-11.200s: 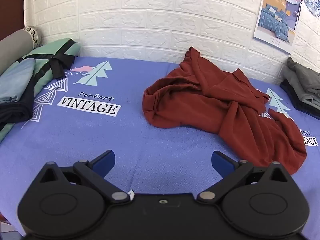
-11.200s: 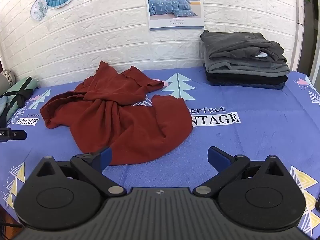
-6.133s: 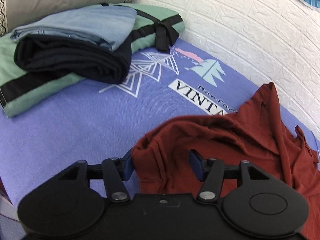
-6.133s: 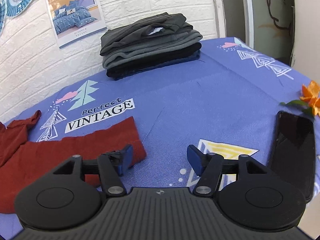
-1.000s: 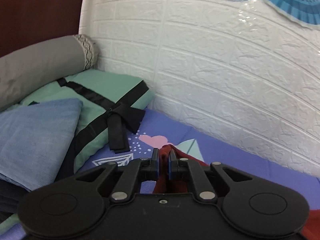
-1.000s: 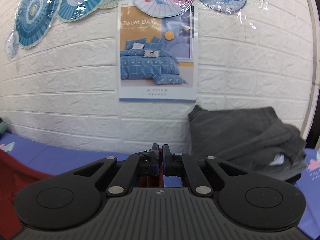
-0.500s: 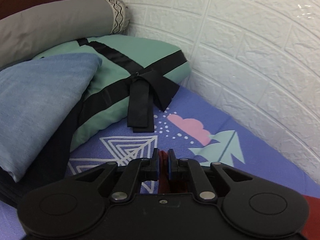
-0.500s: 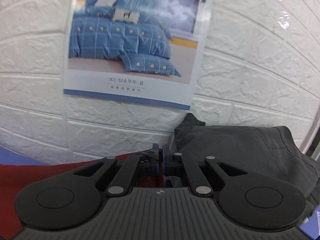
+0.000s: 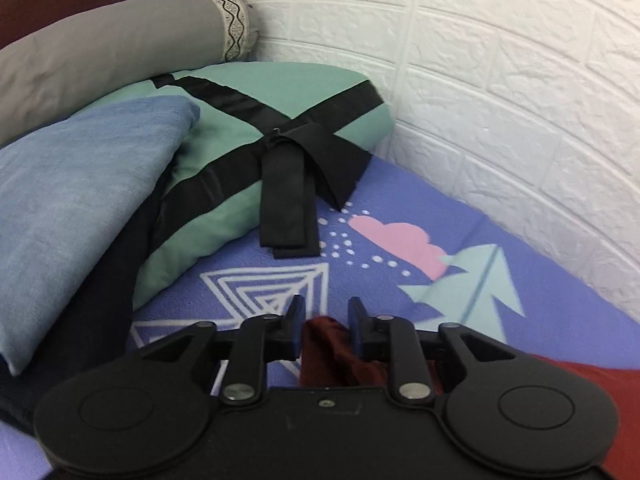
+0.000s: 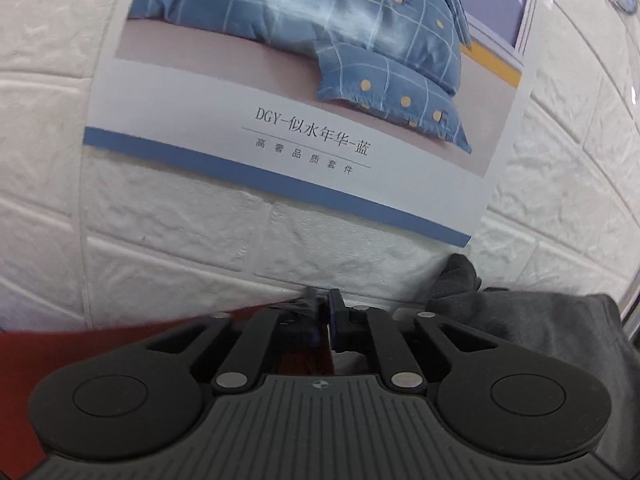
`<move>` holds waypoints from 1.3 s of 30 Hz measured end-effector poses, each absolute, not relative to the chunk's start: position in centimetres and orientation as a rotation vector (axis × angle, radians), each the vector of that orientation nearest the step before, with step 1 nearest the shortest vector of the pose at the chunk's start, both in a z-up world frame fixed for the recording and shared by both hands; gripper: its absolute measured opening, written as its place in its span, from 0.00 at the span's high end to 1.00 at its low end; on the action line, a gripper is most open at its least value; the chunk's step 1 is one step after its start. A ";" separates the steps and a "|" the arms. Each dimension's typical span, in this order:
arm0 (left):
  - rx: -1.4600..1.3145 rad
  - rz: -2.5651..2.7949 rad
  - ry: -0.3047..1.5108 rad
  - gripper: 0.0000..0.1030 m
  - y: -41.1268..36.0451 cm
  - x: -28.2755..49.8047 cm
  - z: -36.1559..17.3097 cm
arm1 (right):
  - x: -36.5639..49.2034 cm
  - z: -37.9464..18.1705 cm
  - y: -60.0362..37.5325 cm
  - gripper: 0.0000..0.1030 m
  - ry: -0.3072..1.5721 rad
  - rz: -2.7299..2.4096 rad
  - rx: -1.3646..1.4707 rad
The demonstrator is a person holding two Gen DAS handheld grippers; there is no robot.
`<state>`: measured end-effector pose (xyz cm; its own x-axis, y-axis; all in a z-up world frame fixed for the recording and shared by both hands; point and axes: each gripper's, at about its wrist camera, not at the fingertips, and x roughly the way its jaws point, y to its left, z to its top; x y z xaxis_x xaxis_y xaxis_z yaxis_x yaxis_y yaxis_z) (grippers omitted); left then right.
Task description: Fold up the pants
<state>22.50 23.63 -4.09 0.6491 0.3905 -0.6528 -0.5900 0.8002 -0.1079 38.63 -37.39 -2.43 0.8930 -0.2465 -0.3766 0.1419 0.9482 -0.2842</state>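
Note:
The rust-red pants (image 9: 332, 350) lie on the blue printed bedspread (image 9: 400, 216). In the left wrist view my left gripper (image 9: 325, 320) is low over the bed with its jaws parted, and a corner of the red cloth sits loose between them. In the right wrist view my right gripper (image 10: 322, 312) is close to the white brick wall, its jaws nearly together with the edge of the red pants (image 10: 80, 344) between them. Most of the pants is hidden under both grippers.
A green pillow with a black ribbon (image 9: 280, 128), a folded blue cloth (image 9: 72, 200) and a grey bolster (image 9: 108, 52) lie at the bed's left end. A stack of grey clothes (image 10: 532, 320) sits right of my right gripper. A bedding poster (image 10: 312, 92) hangs on the wall.
My left gripper has opened and let go of the red cloth corner. My right gripper has moved closer to the wall and the poster, still pinching the pants.

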 end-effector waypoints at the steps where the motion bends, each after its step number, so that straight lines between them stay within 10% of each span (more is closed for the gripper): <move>1: -0.332 0.546 0.652 0.27 23.4 22.0 -3.6 | 37.8 -1.8 -38.0 0.13 0.408 -0.193 -0.206; 4: -0.324 0.493 0.626 0.00 22.1 20.2 -1.9 | 34.3 0.2 -39.0 0.00 0.342 -0.148 -0.147; 17: -0.262 0.358 0.701 0.00 18.3 8.0 -0.1 | 21.1 -4.2 -38.1 0.00 0.481 0.117 0.007; 31: -0.408 0.319 0.776 0.00 20.1 5.0 -4.8 | 29.6 -9.9 -38.9 0.06 0.619 -0.141 0.239; 34: -0.383 0.359 0.758 0.57 20.1 5.1 -4.9 | 31.4 -10.4 -38.4 0.04 0.589 -0.224 0.232; 36: -0.391 0.361 0.750 0.77 20.3 5.0 -5.0 | 32.1 -10.4 -37.7 0.00 0.576 -0.238 0.216; 37: -0.396 0.353 0.744 0.82 20.3 5.0 -4.9 | 32.4 -10.5 -37.3 0.07 0.568 -0.239 0.192; 39: -0.390 0.347 0.742 0.83 20.1 5.2 -4.9 | 32.9 -10.4 -36.9 0.96 0.563 -0.224 0.159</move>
